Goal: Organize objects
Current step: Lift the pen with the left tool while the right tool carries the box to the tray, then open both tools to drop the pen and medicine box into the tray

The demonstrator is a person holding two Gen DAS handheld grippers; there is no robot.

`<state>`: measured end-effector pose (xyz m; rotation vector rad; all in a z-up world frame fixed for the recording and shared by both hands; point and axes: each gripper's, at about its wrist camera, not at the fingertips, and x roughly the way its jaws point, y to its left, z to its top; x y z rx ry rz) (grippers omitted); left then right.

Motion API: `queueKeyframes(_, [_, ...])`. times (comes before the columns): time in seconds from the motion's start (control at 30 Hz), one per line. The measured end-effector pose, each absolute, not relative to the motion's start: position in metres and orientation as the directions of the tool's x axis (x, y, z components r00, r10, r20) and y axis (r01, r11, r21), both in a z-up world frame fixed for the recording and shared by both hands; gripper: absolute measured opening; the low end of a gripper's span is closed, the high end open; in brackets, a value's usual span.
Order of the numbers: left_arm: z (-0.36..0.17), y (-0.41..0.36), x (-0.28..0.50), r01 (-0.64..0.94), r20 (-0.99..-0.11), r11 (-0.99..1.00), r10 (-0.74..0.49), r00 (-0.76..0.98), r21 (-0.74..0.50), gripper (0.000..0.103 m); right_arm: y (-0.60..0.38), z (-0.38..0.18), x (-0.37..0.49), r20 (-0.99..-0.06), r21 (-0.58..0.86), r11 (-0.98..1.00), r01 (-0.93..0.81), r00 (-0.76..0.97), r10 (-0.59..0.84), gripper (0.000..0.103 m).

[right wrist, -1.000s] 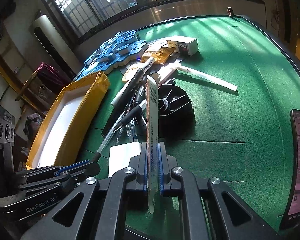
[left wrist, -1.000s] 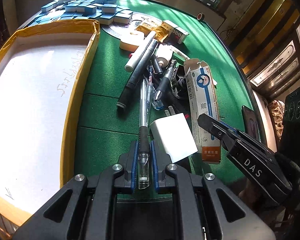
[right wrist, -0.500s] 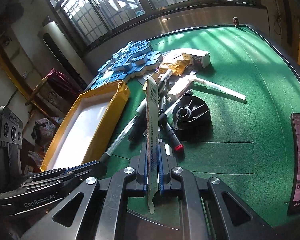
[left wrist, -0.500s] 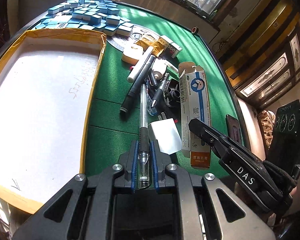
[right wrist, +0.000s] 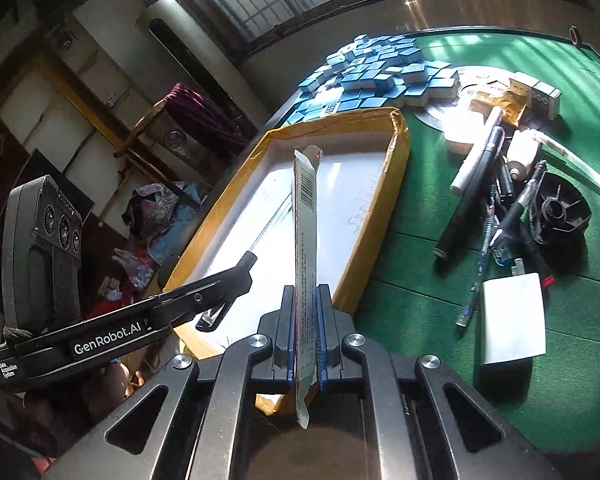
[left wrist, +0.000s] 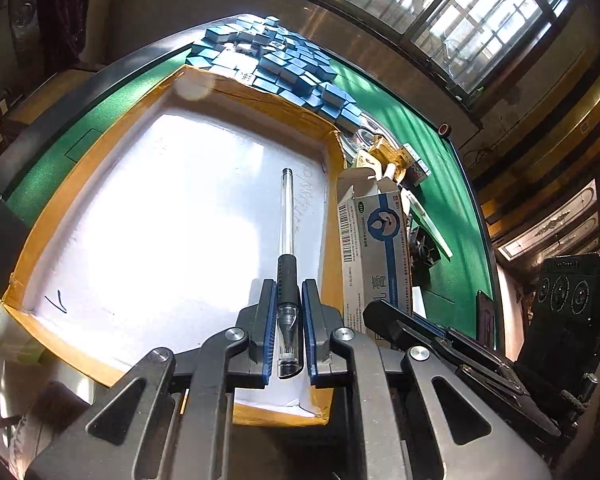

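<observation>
The clear pen [left wrist: 287, 240] with a black grip is clenched between the blue pads of the left tool [left wrist: 287, 320], held out over the white floor of the yellow-rimmed tray [left wrist: 332, 184], its far end pointing away. Just right of it, the blue-and-white carton [left wrist: 374, 248] stands on edge in the right tool [right wrist: 305, 332], which is clamped on its near end beside the tray's right wall. Right of the tray on the green counter [right wrist: 420, 312] lie a heap of pens [right wrist: 480, 184], a white charger block [right wrist: 512, 320] and a black ribbed cap [right wrist: 564, 212]; blue tiles [right wrist: 380, 76] are piled at the far end
</observation>
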<state>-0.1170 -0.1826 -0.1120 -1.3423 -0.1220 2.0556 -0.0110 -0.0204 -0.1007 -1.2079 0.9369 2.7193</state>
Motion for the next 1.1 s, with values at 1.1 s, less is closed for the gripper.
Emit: queueKeyframes(1.1, [-0.162,-0.205,-0.148,-0.394,-0.882,-0.862,0.422,-0.21,-0.319,0.01,-0.066,-0.14,-0.077,-0.828,0.306,-0.927,-0.216,-0.542,-0.147,0.01])
